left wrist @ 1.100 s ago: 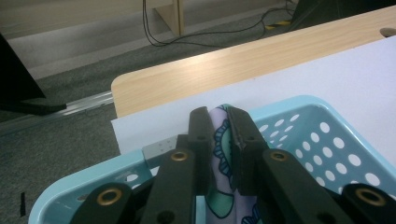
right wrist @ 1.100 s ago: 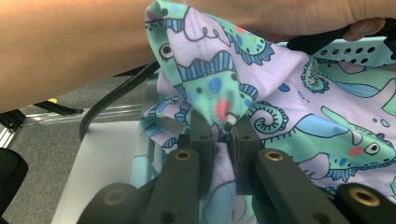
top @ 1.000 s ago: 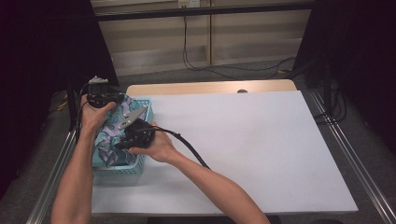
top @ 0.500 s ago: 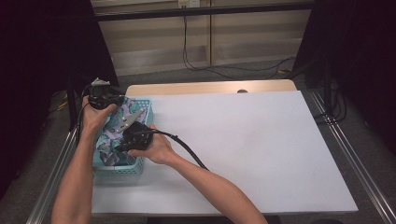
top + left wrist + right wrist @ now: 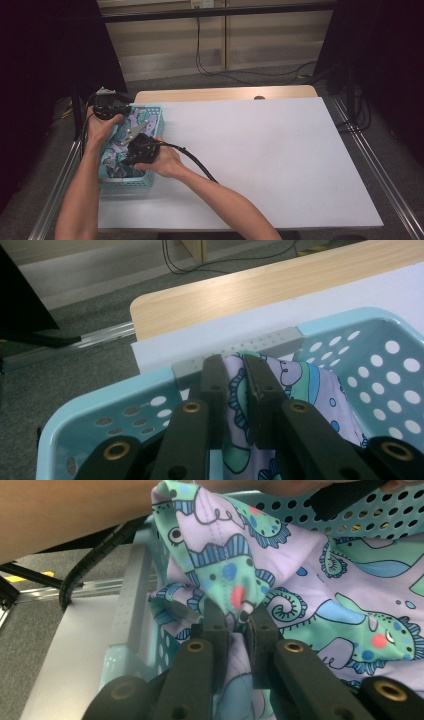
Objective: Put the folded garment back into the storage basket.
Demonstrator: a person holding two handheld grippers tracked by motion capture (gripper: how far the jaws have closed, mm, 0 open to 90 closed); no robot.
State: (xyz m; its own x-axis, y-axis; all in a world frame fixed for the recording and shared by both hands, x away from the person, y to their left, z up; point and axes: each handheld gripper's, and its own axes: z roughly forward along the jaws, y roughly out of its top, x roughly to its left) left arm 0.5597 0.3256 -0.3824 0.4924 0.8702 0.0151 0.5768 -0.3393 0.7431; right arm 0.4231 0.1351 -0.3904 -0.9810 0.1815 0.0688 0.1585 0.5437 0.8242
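- Lilac cloth (image 5: pixel 122 142) printed with teal sea creatures, bunched inside the pale-blue perforated basket (image 5: pixel 150 117) at the left edge of the white desk (image 5: pixel 260 160).
- Left gripper (image 5: pixel 235 377) at the basket's far end: jaws nearly together, clenched on an upstanding fold of the cloth just inside the rim.
- Right gripper (image 5: pixel 236 620) nearer the person, jaws pinching another fold — fabric pulled up into a peak above them.
- Step in hand, judging by both pinches: lifting the cloth out of the basket, not yet clear of it.
- Next move likely calls for raising both grippers together and carrying them rightward over the bare desk, pinches kept firm so neither fold slips.
- Cloth crumpled, so no true heading; bulk lying lengthwise along the basket, away from the person, with the two pinched folds pointing up.
- Risk worth noting — basket light, could tip or drag if fabric catches the rim.
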